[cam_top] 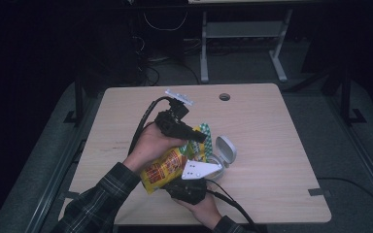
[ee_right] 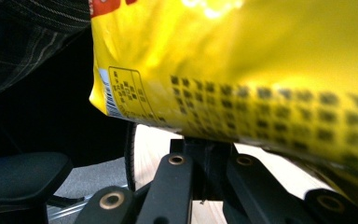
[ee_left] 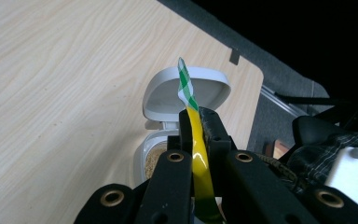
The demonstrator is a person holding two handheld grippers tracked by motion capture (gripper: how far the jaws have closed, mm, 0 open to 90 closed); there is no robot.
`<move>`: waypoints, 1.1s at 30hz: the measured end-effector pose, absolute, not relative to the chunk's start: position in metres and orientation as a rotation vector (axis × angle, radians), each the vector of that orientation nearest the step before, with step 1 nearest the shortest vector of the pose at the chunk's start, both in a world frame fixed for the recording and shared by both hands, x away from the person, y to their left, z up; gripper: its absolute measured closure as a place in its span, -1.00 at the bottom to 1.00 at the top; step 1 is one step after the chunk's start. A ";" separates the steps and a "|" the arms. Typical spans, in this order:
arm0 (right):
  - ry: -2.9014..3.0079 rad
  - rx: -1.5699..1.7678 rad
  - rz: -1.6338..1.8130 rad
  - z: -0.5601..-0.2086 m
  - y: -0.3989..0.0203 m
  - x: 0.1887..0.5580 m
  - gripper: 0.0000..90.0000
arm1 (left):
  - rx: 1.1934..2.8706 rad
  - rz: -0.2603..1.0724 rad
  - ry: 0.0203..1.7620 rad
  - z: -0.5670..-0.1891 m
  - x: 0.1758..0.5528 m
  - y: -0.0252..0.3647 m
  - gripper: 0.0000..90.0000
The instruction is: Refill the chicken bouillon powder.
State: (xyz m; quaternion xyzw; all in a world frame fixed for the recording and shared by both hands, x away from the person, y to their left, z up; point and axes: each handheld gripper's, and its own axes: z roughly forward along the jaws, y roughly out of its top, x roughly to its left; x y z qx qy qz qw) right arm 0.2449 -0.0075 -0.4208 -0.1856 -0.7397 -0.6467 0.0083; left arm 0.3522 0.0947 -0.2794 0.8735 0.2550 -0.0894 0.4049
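A light wooden table (cam_top: 272, 145) with rounded corners is seen on grey carpet (cam_top: 315, 116). A round cable hole (cam_top: 224, 96) is cut near its far edge. Behind it, white desk legs (cam_top: 204, 48) and loose cables (cam_top: 148, 73) are seen in shadow.

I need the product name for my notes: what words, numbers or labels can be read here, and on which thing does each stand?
Yellow bag, front: red and white print, too small and blurred to read.
Yellow bag, back: barcode, boxed table and rows of dark characters, all too blurred to read.
White container: no text visible.
Nothing in these pictures reads as a legible word or number.
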 end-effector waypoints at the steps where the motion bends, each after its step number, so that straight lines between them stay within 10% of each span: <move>1: -2.312 -0.580 -2.021 -0.421 -0.007 0.245 1.00 | 2.199 -0.227 0.644 -0.278 0.352 0.097 1.00; 33: -2.348 -0.692 -1.980 -0.422 -0.012 0.253 1.00 | 1.987 -0.172 0.642 -0.262 0.337 0.192 1.00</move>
